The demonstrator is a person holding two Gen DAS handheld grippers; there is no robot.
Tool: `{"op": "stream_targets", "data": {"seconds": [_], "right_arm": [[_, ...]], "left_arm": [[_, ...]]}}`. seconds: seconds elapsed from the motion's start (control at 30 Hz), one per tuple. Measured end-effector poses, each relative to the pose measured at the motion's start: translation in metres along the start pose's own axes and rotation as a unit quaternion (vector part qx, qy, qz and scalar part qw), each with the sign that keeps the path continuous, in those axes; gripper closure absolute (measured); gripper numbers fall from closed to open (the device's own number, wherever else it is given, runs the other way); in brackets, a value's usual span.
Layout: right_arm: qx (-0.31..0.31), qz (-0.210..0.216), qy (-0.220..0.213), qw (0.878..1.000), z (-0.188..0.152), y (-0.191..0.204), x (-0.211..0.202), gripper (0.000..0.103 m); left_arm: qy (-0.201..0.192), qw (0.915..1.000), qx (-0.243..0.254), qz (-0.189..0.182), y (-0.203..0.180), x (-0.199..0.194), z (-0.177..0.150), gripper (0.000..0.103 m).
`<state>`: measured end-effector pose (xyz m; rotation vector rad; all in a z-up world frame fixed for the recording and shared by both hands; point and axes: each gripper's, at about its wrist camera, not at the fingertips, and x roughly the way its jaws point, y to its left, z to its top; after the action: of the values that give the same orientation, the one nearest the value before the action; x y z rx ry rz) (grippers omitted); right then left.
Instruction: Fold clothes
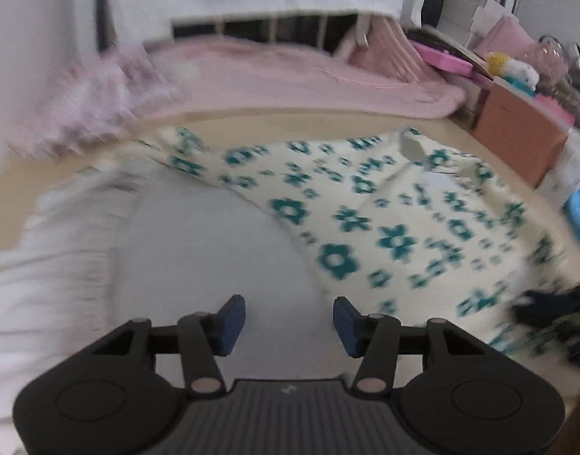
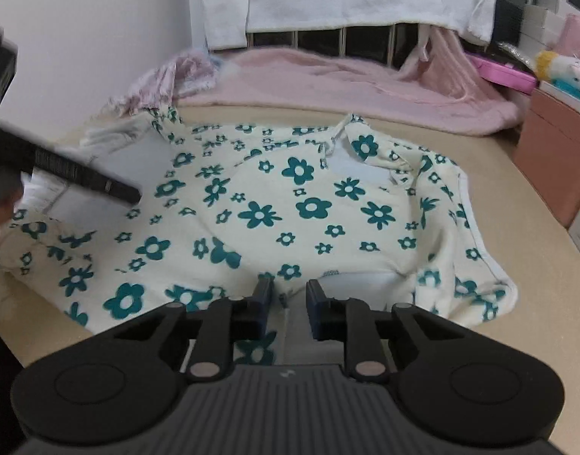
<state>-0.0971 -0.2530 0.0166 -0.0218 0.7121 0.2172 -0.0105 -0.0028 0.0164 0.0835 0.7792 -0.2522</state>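
Fabric is the whole matter here: a cream shirt point(image 2: 290, 212) printed with teal flowers lies spread on the tan desk point(image 2: 517, 341), ahead of both sets of jaws, with its neckline and a small white tie on the far side. A white garment point(image 1: 62, 235) lies under or beside it, showing to the left of the left jaws. The right gripper point(image 2: 288, 303) sits at the shirt's near hem; its jaws stand a little apart with a fold of pale cloth running between them, and whether the pads actually pinch it I cannot tell. The left gripper point(image 1: 290, 326) hovers with its jaws wide apart and nothing between them, over a smooth pale patch, the shirt's edge lying just to the right of its right pad point(image 1: 346, 326); that view is blurred. From the right wrist the left gripper shows as a dark bar at the far left, above the shirt's sleeve side. The shirt looks light, limp and thin, so it will likely drape and slide rather than hold a crease; a grip on a hem, a sleeve end or a shoulder seam should carry it better than a pinch in the open middle, which would only bunch it. A pink blanket point(image 2: 365, 83) lies well beyond the jaws.
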Motion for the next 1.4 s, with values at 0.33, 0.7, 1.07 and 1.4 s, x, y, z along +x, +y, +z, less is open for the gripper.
{"op": "stream_targets", "data": {"seconds": [0.33, 0.7, 1.07, 1.4], "right_arm": [[0.034, -0.003, -0.039, 0.999, 0.057, -0.025, 0.007, 0.065], [0.010, -0.040, 0.053, 0.998, 0.125, -0.042, 0.123, 0.097], [-0.216, 0.092, -0.076, 0.969, 0.172, 0.112, 0.124, 0.063], [-0.227, 0.103, -0.023, 0.968, 0.194, 0.161, 0.196, 0.100]], "left_arm": [[-0.031, 0.9977, -0.059, -0.011, 0.003, -0.022, -0.012, 0.049], [-0.085, 0.9945, -0.033, 0.052, -0.015, -0.008, -0.027, 0.053], [-0.112, 0.9571, -0.258, -0.071, 0.051, -0.053, -0.040, 0.048], [-0.080, 0.9019, -0.419, -0.069, 0.182, -0.035, 0.027, 0.040]]}}
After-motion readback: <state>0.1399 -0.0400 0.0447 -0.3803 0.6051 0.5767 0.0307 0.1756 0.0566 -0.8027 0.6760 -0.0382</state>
